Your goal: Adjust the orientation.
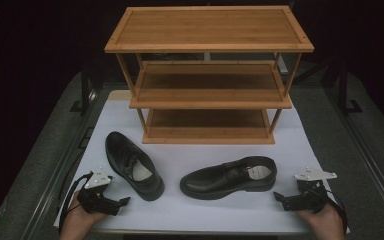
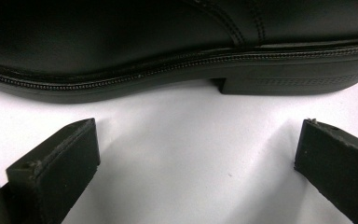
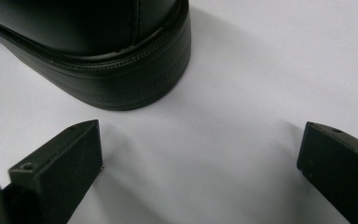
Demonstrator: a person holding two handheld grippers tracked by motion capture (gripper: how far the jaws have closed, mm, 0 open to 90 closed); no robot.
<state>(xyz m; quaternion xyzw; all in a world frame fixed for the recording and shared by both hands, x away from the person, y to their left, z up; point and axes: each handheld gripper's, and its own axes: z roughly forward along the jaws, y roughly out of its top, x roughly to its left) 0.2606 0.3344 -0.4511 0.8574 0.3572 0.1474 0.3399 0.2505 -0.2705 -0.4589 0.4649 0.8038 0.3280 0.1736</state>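
Two black leather shoes (image 1: 134, 165) (image 1: 229, 178) before a wooden rack (image 1: 207, 75).
My left tongs (image 1: 121, 204) and right tongs (image 1: 279, 198) gape empty; stiff, slick leather, so I'd grip each heel collar.

I am looking at a staged recording setup, like a lab or studio. A table (image 1: 290, 150) covered in plain white stands against black surroundings, with dark stand legs at both sides. On it sit a bare three-tier wooden shoe rack (image 1: 207, 75) and two black dress shoes (image 1: 132, 164), nothing homely.
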